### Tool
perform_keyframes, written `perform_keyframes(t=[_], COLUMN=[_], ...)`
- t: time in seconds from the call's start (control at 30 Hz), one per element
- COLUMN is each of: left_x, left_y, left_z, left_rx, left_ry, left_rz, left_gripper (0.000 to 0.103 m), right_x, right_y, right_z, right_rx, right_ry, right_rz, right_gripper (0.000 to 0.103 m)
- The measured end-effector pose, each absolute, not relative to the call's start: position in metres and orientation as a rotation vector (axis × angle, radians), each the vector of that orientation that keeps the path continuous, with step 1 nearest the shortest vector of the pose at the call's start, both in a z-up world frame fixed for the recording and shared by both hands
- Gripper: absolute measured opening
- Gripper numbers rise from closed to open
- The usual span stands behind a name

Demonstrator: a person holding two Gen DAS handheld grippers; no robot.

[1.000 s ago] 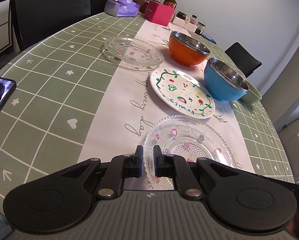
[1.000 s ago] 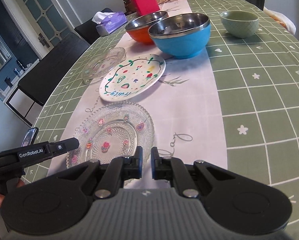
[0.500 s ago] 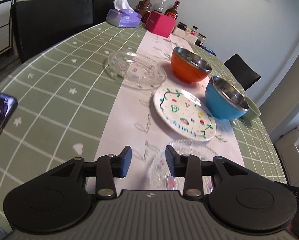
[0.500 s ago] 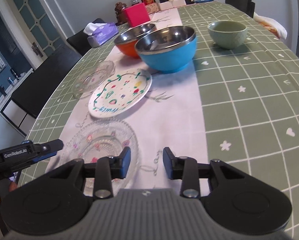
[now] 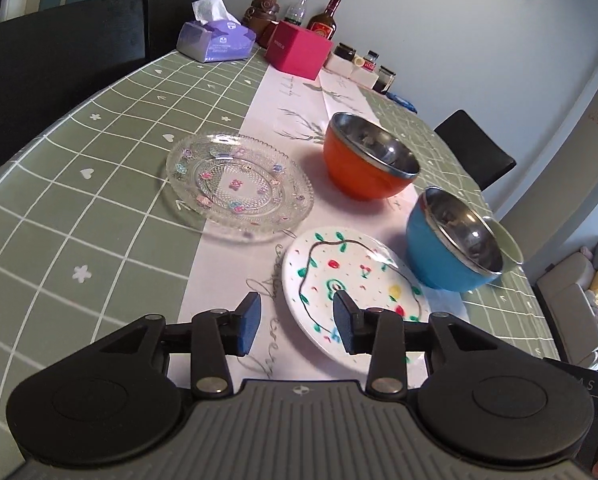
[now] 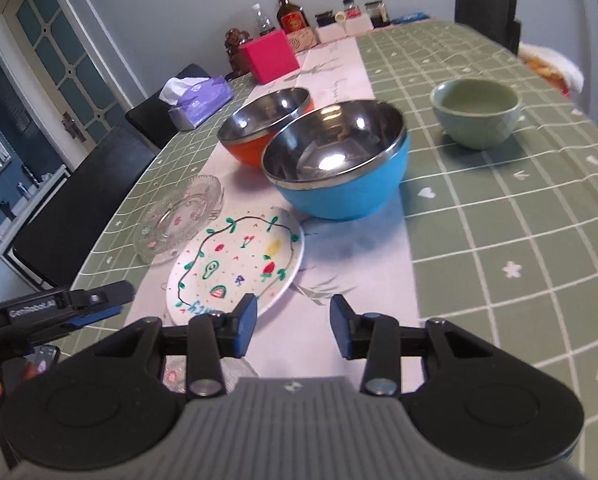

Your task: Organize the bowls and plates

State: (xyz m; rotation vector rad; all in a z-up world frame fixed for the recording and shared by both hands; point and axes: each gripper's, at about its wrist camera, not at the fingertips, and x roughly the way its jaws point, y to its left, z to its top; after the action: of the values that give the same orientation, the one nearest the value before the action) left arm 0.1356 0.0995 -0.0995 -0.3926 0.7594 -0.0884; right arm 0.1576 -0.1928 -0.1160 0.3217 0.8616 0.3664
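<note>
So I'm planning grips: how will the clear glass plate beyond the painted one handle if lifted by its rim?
The glass plate is probably brittle, so clamp gently. Its beaded, scalloped rim may give some purchase, though glass tends to be slick. It looks thick, likely heavy for its size.

A home dining room

A desk (image 5: 99,184) under a green checked cloth carries a tissue box (image 5: 217,42) at 11 o'clock and a liquor bottle (image 5: 326,20) at 12; black dining chairs (image 5: 59,48) stand round it, a sofa (image 5: 575,300) at 3.
</note>
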Motion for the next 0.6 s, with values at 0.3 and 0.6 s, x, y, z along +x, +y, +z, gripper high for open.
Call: perform_keyframes(t=[0.3, 0.6], left_x=[0.170, 0.184], left_y=[0.106, 0.106], left_z=[-0.119, -0.127], left_rx=[-0.400, -0.414], left_ry=[0.785, 0.788], left_rz=[-0.088, -0.113], left_gripper=[0.045, 0.039], right_x=[0.204, 0.229], right_y=[-0.193, -0.194], right_z=[-0.140, -0.149], right_rx=[0.420, 0.495], right_ry=[0.945, 0.963], right_rz=[0.351, 0.382], right_gripper=[0.029, 0.029])
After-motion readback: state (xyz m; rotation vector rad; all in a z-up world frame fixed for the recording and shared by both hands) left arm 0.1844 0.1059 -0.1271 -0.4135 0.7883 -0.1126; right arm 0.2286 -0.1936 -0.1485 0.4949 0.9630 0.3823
